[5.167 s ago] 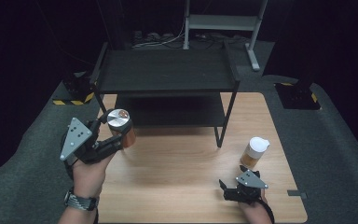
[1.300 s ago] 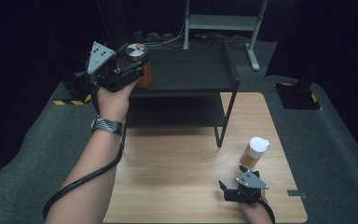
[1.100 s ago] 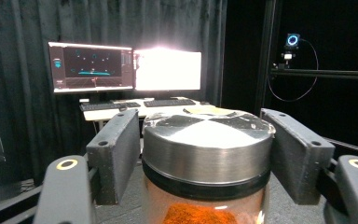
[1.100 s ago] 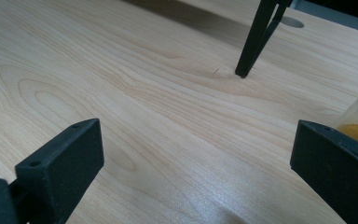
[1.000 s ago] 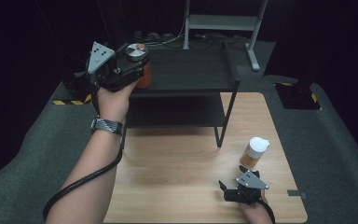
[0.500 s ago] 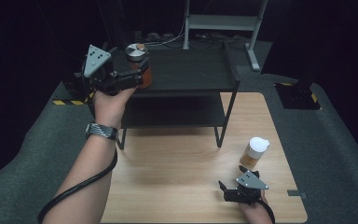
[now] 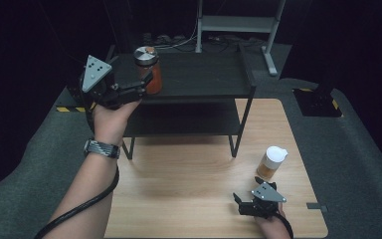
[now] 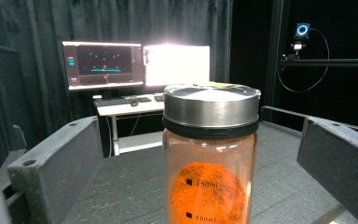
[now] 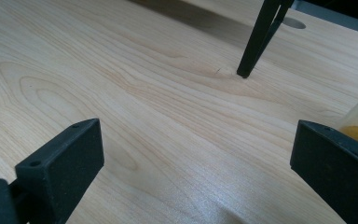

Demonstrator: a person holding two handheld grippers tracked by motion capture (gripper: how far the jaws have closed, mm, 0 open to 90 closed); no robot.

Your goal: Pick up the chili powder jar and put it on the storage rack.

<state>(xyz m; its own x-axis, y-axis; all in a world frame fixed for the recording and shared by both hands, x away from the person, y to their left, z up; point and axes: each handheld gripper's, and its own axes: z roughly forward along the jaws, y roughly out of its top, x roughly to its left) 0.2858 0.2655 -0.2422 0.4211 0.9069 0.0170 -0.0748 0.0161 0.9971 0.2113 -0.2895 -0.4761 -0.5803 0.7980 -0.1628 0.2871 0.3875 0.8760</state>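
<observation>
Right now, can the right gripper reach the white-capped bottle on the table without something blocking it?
Probably yes. The right gripper is open, and only bare table separates it from the white-capped bottle standing nearby.

Lab, black curtains (image 8: 28, 28), lit monitors (image 8: 135, 65) on desk, mounted camera (image 8: 302, 30)

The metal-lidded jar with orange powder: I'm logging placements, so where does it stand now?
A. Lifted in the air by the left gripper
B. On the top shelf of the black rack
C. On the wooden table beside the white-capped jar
B: the jar stands on the rack's top shelf, between the open jaws of the left gripper, with gaps on both sides.
</observation>
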